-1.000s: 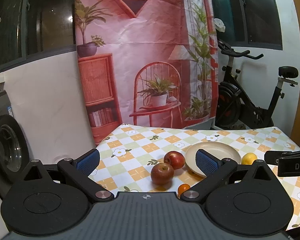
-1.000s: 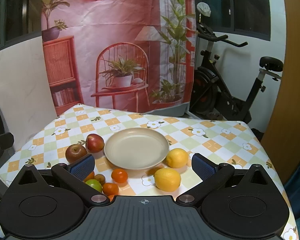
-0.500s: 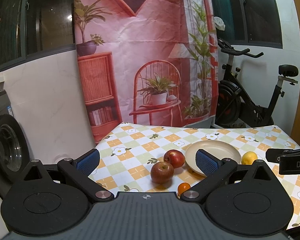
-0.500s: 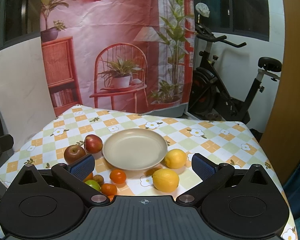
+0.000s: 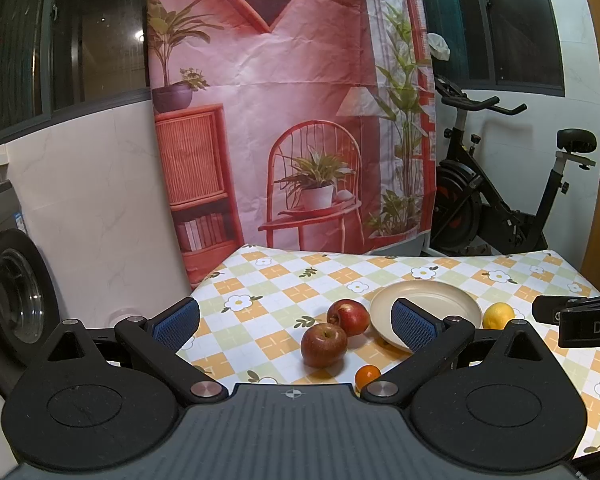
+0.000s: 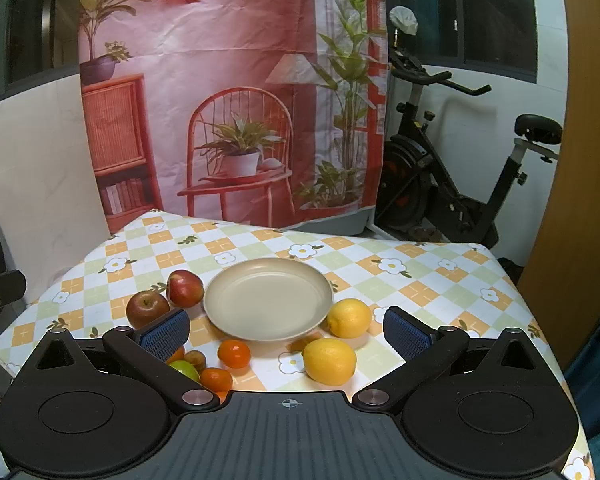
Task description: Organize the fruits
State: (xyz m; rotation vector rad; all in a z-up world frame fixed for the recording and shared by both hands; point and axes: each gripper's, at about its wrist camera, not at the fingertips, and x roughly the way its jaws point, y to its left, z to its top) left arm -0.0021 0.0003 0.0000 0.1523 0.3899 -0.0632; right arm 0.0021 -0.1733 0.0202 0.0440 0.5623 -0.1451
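Only two white letters are showing legibly — "DA" — on the black gripper body (image 5: 588, 326) poking in at the right edge of the left wrist view, the rest being cut off.

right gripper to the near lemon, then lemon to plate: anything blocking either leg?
Nothing visible blocks either. The right gripper is open and empty, and the near lemon lies on bare cloth just ahead of it. The other lemon sits beside the route, right of the empty plate; the tangerine lies left.
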